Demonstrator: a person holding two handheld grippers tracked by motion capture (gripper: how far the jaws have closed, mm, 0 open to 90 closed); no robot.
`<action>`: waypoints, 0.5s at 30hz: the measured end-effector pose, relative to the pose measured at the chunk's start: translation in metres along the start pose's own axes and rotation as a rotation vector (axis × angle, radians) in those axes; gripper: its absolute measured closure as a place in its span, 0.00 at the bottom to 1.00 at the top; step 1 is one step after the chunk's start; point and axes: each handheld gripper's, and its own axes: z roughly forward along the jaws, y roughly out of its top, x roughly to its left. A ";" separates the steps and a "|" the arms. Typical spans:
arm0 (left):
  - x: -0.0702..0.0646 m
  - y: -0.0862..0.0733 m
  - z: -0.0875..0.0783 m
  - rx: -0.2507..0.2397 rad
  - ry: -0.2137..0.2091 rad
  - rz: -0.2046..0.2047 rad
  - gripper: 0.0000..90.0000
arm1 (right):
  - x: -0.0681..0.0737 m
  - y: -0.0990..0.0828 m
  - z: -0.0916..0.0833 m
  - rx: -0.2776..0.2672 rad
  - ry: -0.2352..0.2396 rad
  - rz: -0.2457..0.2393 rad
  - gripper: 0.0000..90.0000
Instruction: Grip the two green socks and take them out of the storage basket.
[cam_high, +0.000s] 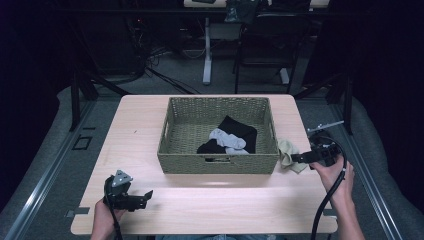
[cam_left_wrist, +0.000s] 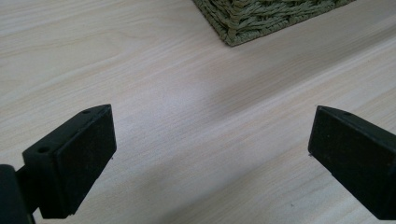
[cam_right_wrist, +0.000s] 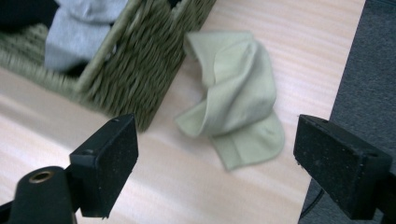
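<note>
- Woven basket (cam_high: 218, 162): olive-green, rectangular, standing at the middle of the pale wood counter (cam_high: 210, 210). Its long sides run across the counter and a handle slot faces the person. Judged to be the collection point for the cloth items.
- Black garment (cam_high: 240, 131): lies crumpled inside the basket, from the centre toward the right rear.
- Grey sock (cam_high: 227, 139): rests on top of the black garment, its length running roughly left to right.
- Pale green cloth (cam_right_wrist: 236, 100): the one item outside the basket and, by judgement, the next for collection. It lies on the counter just beside the basket's near right corner, close to the counter's right edge. It is folded over on itself, with its long axis running away from the person. In the right gripper view the rounded end lies nearest the jaws and the bunched end sits by the basket wall.
- Right hand-held gripper (cam_high: 306, 157): jaws spread wide, holding nothing, aimed at the pale green cloth, which lies framed between them. The placement suggests an approach to grasp.
- Left hand-held gripper (cam_high: 142, 196): jaws wide apart, empty, low over bare counter at the near left, well apart from the basket. Judged idle, kept clear of the other hand's work.
</note>
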 end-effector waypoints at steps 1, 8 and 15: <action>0.000 0.000 0.000 -0.002 0.000 -0.001 0.01 | 0.002 -0.004 0.000 -0.006 -0.003 -0.016 0.14; 0.000 0.000 0.000 -0.002 -0.002 -0.005 0.01 | 0.011 -0.035 0.008 -0.001 0.001 -0.027 0.03; -0.001 0.001 0.000 -0.003 -0.002 -0.004 0.01 | 0.014 -0.053 0.025 0.060 -0.006 -0.027 0.00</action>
